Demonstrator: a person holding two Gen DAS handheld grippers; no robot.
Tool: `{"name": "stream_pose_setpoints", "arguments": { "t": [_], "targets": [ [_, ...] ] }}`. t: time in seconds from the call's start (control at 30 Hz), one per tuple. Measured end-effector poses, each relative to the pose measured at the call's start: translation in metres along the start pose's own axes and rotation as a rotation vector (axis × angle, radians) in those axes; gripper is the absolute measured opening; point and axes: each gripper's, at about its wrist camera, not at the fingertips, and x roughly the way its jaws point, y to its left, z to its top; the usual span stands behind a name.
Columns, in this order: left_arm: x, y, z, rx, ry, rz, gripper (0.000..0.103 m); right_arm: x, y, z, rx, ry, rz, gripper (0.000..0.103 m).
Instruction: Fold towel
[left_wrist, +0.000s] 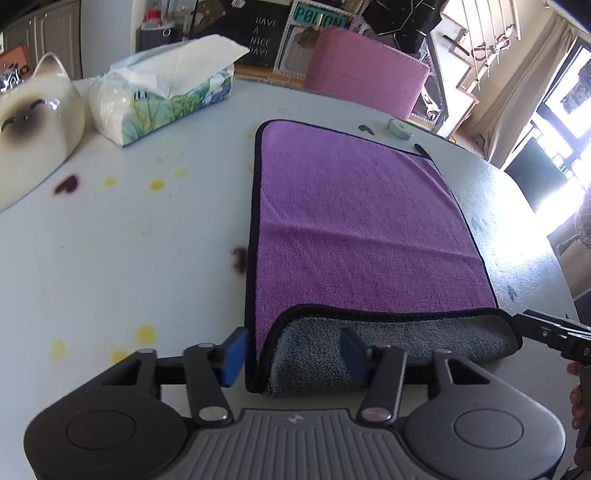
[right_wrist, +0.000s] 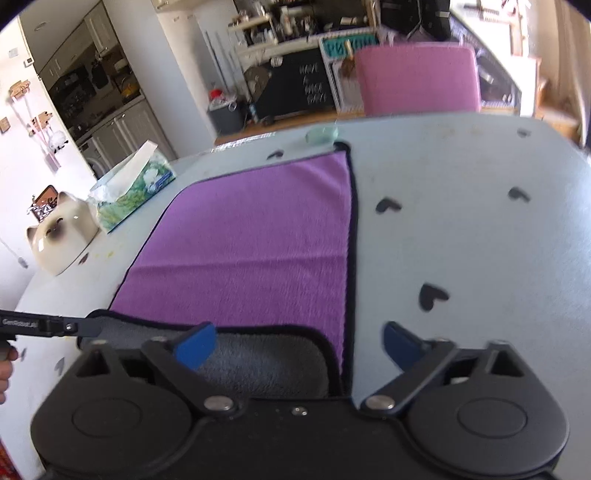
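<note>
Well to the right of the tissue box (left_wrist: 162, 99), the purple towel (left_wrist: 354, 221) is lying flat, and I am straddling its soft, limp near corners with my left gripper (left_wrist: 291, 354) and right gripper (right_wrist: 299, 347), both spread wide.

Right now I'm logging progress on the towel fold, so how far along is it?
Barely started. Done: the towel lies flat on the table, its near edge rolled over so the grey underside shows. In hand: the left gripper and right gripper sit open at the near corners, gripping nothing. Left: closing on the corners and making every fold.
</note>
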Motion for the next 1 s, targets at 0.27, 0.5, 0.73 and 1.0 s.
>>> {"name": "stream_pose_setpoints", "arguments": {
  "t": [0.27,0.5,0.73,1.0],
  "targets": [
    [0.011,0.004,0.004,-0.020,0.083,-0.001,0.031,0.004,-0.005,0.004,0.030,0.088,0.018,0.050],
    [0.014,0.007,0.008,-0.038,0.120,0.010,0.020,0.008,-0.011,0.003,0.055,0.145,-0.004,0.042],
    [0.017,0.005,0.014,-0.028,0.185,0.027,0.007,0.016,-0.013,0.006,0.069,0.197,0.011,0.015],
    [0.010,0.000,0.023,-0.023,0.207,0.032,0.004,0.008,-0.012,0.015,0.073,0.192,-0.016,0.003]
  ]
}}
